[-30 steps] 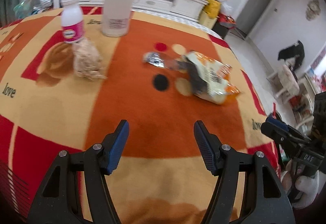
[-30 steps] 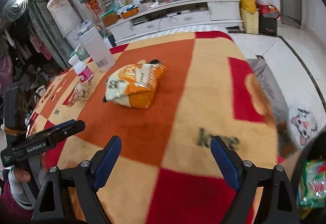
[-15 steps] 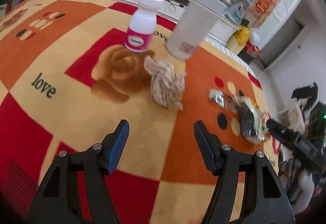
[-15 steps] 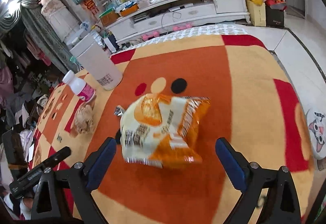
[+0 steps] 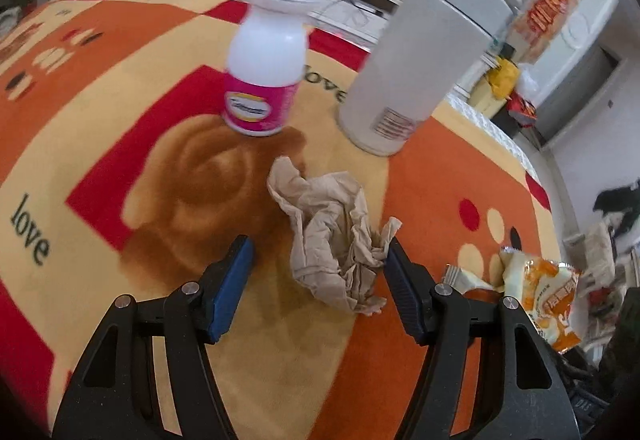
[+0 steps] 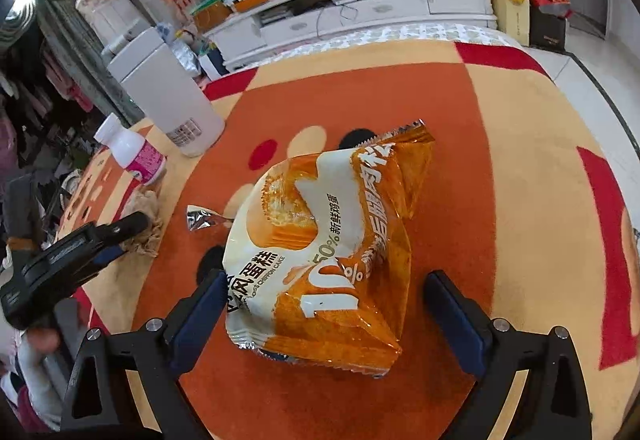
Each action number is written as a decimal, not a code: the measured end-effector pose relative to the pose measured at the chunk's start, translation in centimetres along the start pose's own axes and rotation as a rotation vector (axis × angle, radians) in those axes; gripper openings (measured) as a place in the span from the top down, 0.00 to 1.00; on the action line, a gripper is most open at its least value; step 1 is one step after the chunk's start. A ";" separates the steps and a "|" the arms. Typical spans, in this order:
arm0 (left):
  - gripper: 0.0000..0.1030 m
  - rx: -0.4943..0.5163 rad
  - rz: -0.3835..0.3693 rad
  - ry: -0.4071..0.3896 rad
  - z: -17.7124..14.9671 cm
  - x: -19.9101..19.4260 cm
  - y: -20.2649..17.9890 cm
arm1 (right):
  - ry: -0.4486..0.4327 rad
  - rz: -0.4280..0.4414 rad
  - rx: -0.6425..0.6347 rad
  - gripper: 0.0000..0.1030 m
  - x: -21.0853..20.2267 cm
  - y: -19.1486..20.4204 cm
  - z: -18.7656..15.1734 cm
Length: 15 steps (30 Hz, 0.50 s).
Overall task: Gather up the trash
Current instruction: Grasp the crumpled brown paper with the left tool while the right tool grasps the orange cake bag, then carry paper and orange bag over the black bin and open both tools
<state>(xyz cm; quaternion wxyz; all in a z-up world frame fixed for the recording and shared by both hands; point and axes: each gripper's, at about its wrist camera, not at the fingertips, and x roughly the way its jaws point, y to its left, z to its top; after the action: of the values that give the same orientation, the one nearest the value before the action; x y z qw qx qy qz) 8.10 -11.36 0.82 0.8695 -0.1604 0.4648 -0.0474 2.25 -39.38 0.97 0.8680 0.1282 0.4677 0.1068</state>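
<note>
Left gripper (image 5: 318, 280) closing around crumpled brown paper (image 5: 334, 236), right pad touching, left pad not yet. Right gripper (image 6: 322, 316) spread wide astride orange cake wrapper (image 6: 326, 240) on blanket (image 6: 500, 168). Risks: paper squirting forward into pink-labelled bottle (image 5: 266, 80); slick puffed wrapper slipping from pads; foil scrap (image 6: 200, 218) overlooked.

The blanket (image 5: 120, 128) has big squares of orange, red and pale yellow, with red, cream and black dots and the black word "love". The crumpled paper (image 5: 332, 240) is light brown. The small bottle (image 5: 268, 68) is white with a pink label. The tall container (image 5: 424, 56) is grey-white. The snack bag (image 6: 324, 240) is orange and white with white writing. A scrap of wrapper (image 6: 200, 218) beside it is shiny silver.
</note>
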 end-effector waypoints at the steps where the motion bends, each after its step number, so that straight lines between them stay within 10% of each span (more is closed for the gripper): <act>1: 0.57 0.014 -0.012 0.005 -0.1 0.1 -0.1 | -0.007 -0.006 -0.020 0.09 0.0 0.2 -0.2; 2: 0.73 0.031 -0.025 0.020 -0.2 0.2 -0.2 | -0.017 0.002 -0.034 0.18 -0.2 0.2 -0.3; 6: 0.77 0.069 -0.067 0.042 -1.2 -1.0 -0.4 | -0.027 0.052 -0.027 0.40 -1.2 0.1 -0.5; 15: 0.77 0.187 -0.156 0.043 -6.0 -6.7 -3.4 | -0.070 0.135 -0.015 0.40 -6.4 -0.1 -3.8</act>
<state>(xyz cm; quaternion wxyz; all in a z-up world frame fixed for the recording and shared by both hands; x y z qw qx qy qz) -0.41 -14.41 4.11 0.8641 -0.1135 0.4630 -0.1615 -4.37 -40.96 3.99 0.8756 0.1566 0.4265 0.1639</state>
